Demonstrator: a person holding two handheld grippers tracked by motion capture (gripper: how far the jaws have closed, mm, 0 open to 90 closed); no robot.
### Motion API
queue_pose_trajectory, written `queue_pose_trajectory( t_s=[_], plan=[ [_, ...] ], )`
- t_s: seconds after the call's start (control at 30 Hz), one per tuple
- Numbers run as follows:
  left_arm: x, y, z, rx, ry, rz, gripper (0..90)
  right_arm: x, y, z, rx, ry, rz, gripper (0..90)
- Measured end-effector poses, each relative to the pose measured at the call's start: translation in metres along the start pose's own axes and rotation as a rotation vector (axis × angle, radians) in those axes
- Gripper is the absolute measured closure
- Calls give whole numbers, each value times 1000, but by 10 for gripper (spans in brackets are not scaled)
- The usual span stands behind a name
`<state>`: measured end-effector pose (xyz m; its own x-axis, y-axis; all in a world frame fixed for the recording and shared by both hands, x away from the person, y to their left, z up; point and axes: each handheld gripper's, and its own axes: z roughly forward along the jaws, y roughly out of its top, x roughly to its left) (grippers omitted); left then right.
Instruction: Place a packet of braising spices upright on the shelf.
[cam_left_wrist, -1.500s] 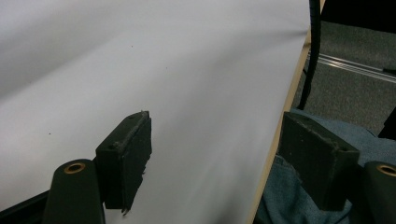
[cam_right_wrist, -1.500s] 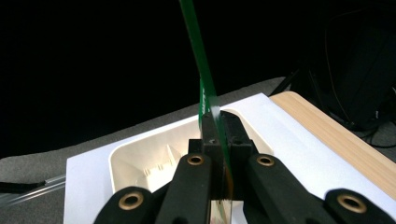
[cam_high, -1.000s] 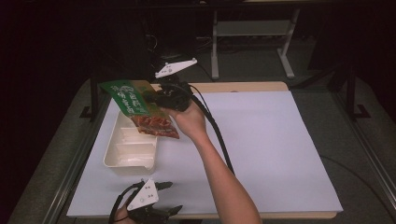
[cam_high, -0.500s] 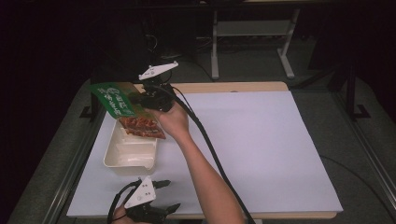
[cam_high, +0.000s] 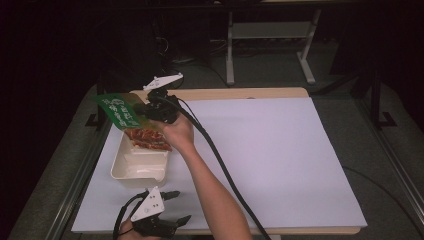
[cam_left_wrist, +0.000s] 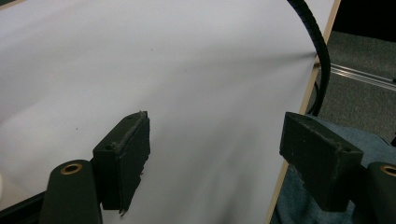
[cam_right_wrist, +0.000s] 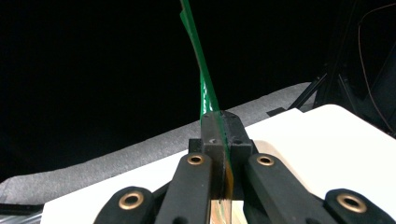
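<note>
Right gripper view: green packet (cam_right_wrist: 204, 79) edge-on, pinched between closed jaws.

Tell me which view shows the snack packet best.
The high view: the snack packet shows its green printed face and clear lower part, above the cream tray, clamped in the right gripper. The right gripper view shows it edge-on, a thin green strip.

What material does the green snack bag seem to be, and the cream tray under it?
Snack bag: probably thin plastic film, glossy and printed green, with a clear lower part showing reddish food; in the right gripper view it looks sheet-thin between the jaws. Tray: apparently plastic or foam, cream, smooth and matte, moulded with rounded corners; which of the two I cannot tell.
</note>
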<state>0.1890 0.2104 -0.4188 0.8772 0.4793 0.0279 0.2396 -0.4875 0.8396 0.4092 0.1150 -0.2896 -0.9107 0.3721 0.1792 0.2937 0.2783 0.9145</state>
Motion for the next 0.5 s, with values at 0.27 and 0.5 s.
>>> queue_pose_trajectory(
  t_s=[0.27, 0.5],
  plan=[
    [0, 0, 0, -5, 1, -14, 235, -6, -13, 9, -32, 0, 48, 899],
    [1, -1, 1, -6, 2, -5, 233, -10, -19, 11, -42, -16, 73, 897]
  ],
)
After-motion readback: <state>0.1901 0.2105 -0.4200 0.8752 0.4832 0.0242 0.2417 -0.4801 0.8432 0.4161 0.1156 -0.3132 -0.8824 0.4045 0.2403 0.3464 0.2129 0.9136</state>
